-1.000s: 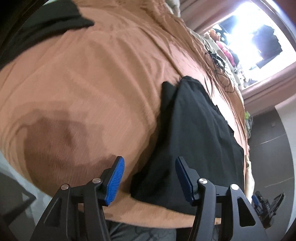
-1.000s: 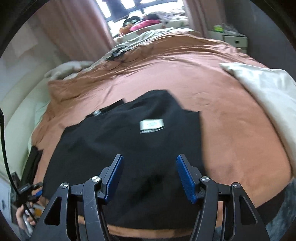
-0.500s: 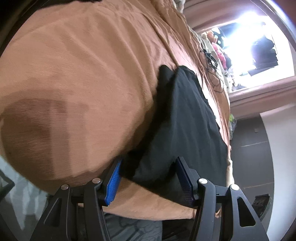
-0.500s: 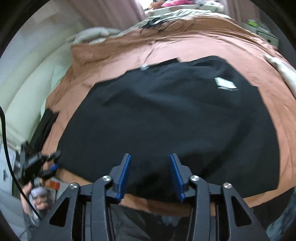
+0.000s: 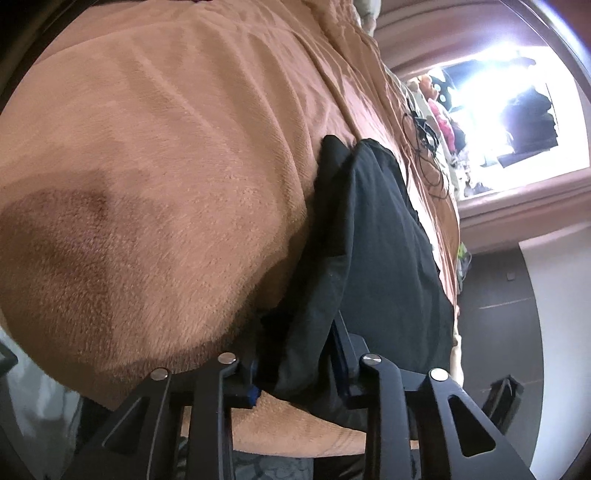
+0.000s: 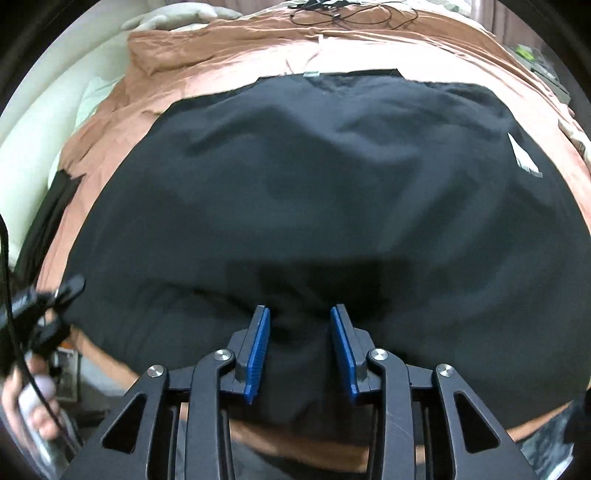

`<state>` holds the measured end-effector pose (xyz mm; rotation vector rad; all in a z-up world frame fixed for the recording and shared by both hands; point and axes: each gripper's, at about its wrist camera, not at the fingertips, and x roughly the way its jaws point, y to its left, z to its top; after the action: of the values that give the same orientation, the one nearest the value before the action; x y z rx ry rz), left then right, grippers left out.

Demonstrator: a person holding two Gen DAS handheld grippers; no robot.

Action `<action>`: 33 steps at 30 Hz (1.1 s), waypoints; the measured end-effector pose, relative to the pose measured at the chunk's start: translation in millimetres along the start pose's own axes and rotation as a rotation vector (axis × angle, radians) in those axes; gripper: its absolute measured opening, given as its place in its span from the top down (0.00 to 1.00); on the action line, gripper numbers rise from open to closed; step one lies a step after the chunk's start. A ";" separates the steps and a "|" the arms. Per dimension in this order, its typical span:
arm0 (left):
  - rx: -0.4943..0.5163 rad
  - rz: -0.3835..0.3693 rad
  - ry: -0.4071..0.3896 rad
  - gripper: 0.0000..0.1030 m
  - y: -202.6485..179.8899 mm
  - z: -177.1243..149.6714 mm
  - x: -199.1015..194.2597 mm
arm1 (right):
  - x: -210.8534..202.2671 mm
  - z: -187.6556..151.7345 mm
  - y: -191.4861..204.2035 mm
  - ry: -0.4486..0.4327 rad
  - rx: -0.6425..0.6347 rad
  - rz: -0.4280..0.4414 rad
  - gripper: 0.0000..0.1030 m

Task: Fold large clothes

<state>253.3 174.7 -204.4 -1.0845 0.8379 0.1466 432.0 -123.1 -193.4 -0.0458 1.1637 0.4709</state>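
Here, everything sits relative to the bed.

Bed: a wide bed covered with a rust-orange fleece blanket [image 5: 177, 177], its pile brushed darker in one patch on the near part in the left wrist view.

Garment: a large black cloth garment [image 6: 332, 192] spread flat on the blanket, reaching to the near edge of the bed, with soft wrinkles across its middle; a white rectangular label [image 6: 526, 157] shows on its right part and a small pale tag [image 6: 312, 73] at its far edge.

Garment corner: in the left wrist view the black cloth [image 5: 369, 240] runs from the near edge of the bed away toward the window, with a fold of it lying doubled along its left side.

Left gripper [image 5: 295, 354]: black frame with blue pads; its jaws are drawn in on the near hem of the garment at the bed's edge, the cloth bunched between them and hiding most of the pads.

Right gripper [image 6: 299, 350]: black frame, blue ribbed pads [image 6: 258, 350]; the jaws stand partly closed with a bunch of the garment's near hem pinched up between them, at the near edge of the bed.

Far side of the bed: black cables [image 6: 347, 14] lie tangled on the blanket beyond the garment; a bright window [image 5: 517, 103] stands past that end.

Left edge of the bed: cream bedding [image 6: 37, 122] lies beside the blanket.
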 end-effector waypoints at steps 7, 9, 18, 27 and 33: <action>-0.033 0.032 -0.019 0.72 -1.8 -2.8 -4.0 | 19.1 54.1 -10.6 -0.012 0.031 -0.067 0.67; -0.053 0.034 -0.022 0.72 0.9 -3.6 -4.7 | 24.6 69.7 -15.4 -0.016 0.050 -0.078 0.67; -0.110 0.060 -0.035 0.72 2.6 -8.0 -5.5 | 55.3 127.7 -31.5 -0.020 0.106 -0.085 0.75; -0.114 0.068 -0.037 0.72 1.5 -9.3 -4.3 | 75.4 171.4 -37.9 -0.010 0.102 -0.099 0.77; -0.132 0.038 -0.039 0.79 0.3 -9.9 -7.6 | 57.5 175.8 -45.7 0.001 0.118 -0.071 0.77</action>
<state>242.6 168.8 -201.6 -1.1855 0.8228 0.2576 620.4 -96.9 -182.5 0.0142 1.1849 0.3387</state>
